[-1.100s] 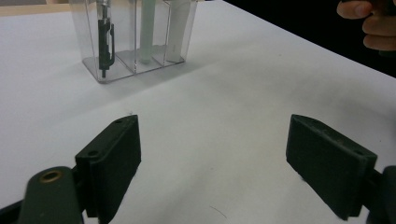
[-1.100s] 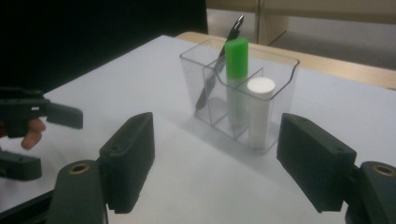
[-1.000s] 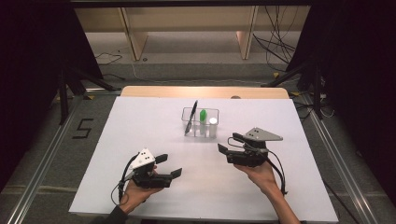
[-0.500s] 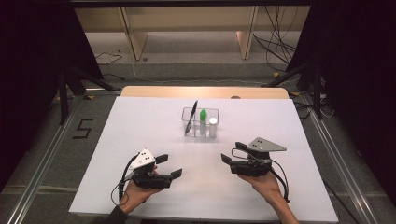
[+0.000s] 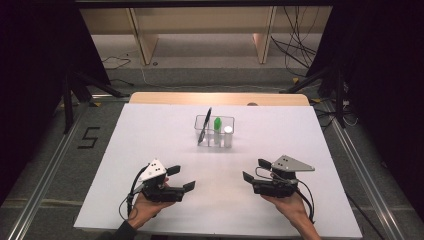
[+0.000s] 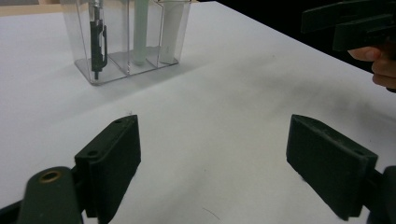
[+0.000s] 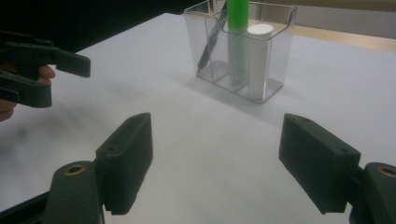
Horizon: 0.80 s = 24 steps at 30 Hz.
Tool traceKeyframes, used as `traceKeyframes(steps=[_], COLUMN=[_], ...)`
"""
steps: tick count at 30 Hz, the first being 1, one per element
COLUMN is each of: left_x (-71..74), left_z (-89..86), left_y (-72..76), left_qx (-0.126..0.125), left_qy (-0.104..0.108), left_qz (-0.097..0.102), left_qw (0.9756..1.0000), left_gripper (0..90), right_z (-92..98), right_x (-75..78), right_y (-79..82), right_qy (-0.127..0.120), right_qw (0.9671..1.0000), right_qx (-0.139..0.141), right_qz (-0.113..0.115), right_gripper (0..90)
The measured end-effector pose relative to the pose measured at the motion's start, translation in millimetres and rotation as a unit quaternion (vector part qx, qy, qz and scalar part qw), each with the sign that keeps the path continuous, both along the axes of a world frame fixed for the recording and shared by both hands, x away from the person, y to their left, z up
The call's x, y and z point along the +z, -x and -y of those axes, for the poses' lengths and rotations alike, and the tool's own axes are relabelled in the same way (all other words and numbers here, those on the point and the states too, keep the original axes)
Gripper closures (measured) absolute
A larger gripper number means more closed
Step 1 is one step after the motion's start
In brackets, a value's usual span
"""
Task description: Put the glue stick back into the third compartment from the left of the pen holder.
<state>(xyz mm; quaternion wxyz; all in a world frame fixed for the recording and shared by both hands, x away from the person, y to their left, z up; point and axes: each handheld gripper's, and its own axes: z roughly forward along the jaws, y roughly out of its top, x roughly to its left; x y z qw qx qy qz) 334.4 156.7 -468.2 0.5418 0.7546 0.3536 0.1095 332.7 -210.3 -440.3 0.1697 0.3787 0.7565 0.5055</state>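
Note:
A clear three-compartment holder (image 5: 215, 131) stands mid-table. It holds a black pen (image 5: 204, 126) leaning left, a green marker (image 5: 217, 124) in the middle and a white cylinder (image 5: 228, 136) on the right. My left gripper (image 5: 180, 178) rests open near the front left, with nothing between its jaws. My right gripper (image 5: 256, 170) is open and empty at the front right. From the left gripper view the holder (image 6: 130, 39) is ahead to the left. In the right gripper view the holder (image 7: 243, 51) stands ahead, with the green marker (image 7: 237, 14) sticking out.
The white table (image 5: 150, 130) has a wooden strip (image 5: 220, 98) along its far edge. A black "5" mark (image 5: 89, 137) lies on the floor at the left. Cables (image 5: 300, 50) trail on the floor behind. The other gripper (image 6: 350, 23) shows at the top right of the left gripper view.
My right gripper has drawn back toward the front edge of the table, away from the holder. My left gripper has stayed in place.

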Motion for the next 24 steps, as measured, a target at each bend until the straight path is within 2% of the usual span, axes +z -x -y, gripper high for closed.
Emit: traceKeyframes(steps=[24], left_x=[1.0], left_z=[-0.6], left_y=[0.6], left_qx=[-0.008], left_qy=[0.008], left_qz=[0.001], left_qw=[0.9999], left_gripper=[17.7], right_z=[22.1], right_x=[-10.5], right_y=[23.3], right_qy=[-0.008], right_qw=[0.9998], right_qx=[-0.013], right_qz=[0.011], right_gripper=[25.6])
